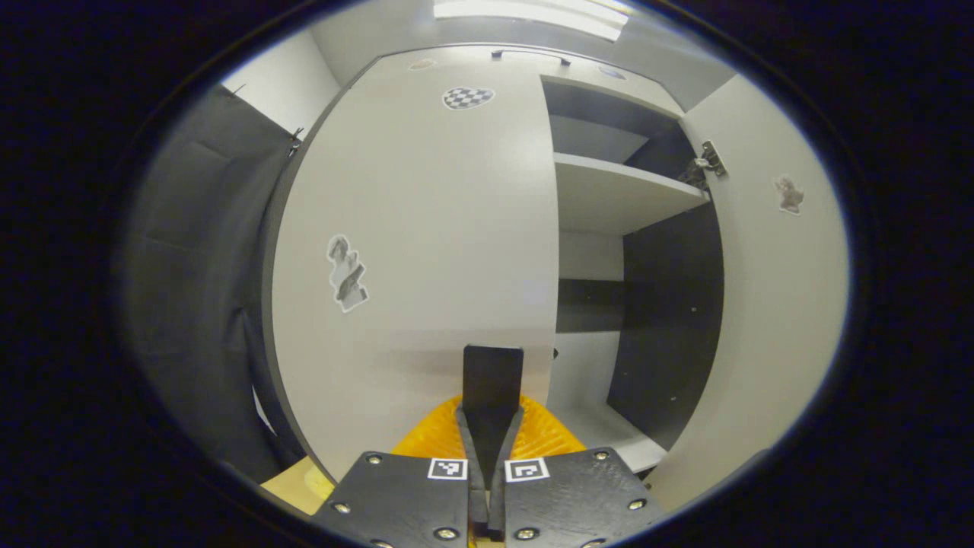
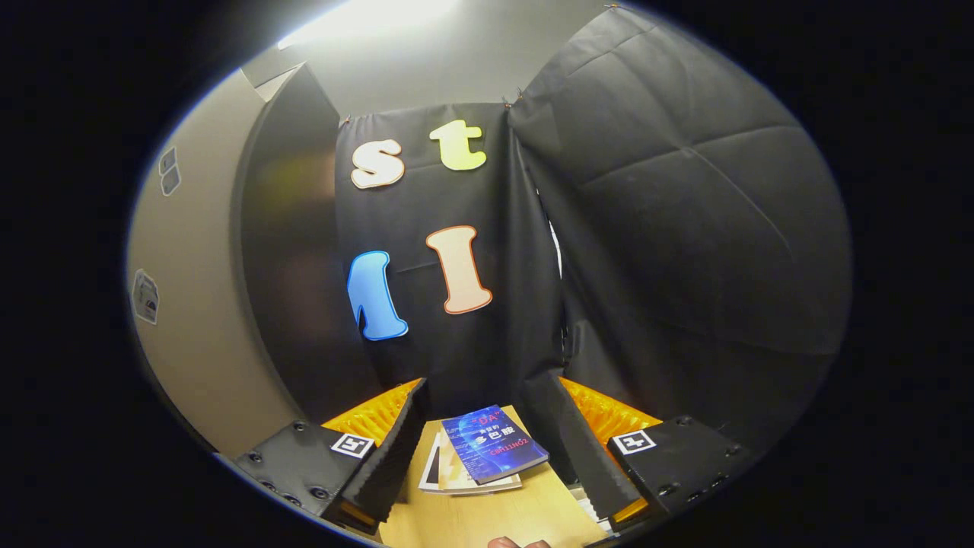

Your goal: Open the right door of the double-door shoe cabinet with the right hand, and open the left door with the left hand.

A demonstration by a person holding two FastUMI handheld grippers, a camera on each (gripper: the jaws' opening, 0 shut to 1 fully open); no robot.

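Two doors front the shoe cabinet (image 1: 609, 198), seen in the left gripper view. Its left door (image 1: 426, 251) is closed, flat and pale, and takes up the middle of that view. The right door (image 1: 768, 304) is swung wide open at the right, showing a pale shelf (image 1: 616, 190) and dark inner walls, with a metal hinge (image 1: 709, 161) at the door's top inner edge. The left door bears a grey sticker (image 1: 347, 272) at mid-height and a checkered sticker (image 1: 467, 97) near the top; the right door carries a small sticker (image 1: 790, 195).

The left gripper (image 1: 491, 380) points at the lower part of the left door, its fingers pressed together with no gap and nothing between them. Whether the tips touch the door I cannot tell.

In the right gripper view, the right gripper (image 2: 481, 407) is spread wide and empty, aimed at the booth's black cloth wall (image 2: 685, 228). Below, between its fingers, a blue book (image 2: 493, 443) lies on some paler booklets (image 2: 449, 472) on a wooden surface (image 2: 487, 517). A pale panel with stickers (image 2: 190, 304) stands at the left.
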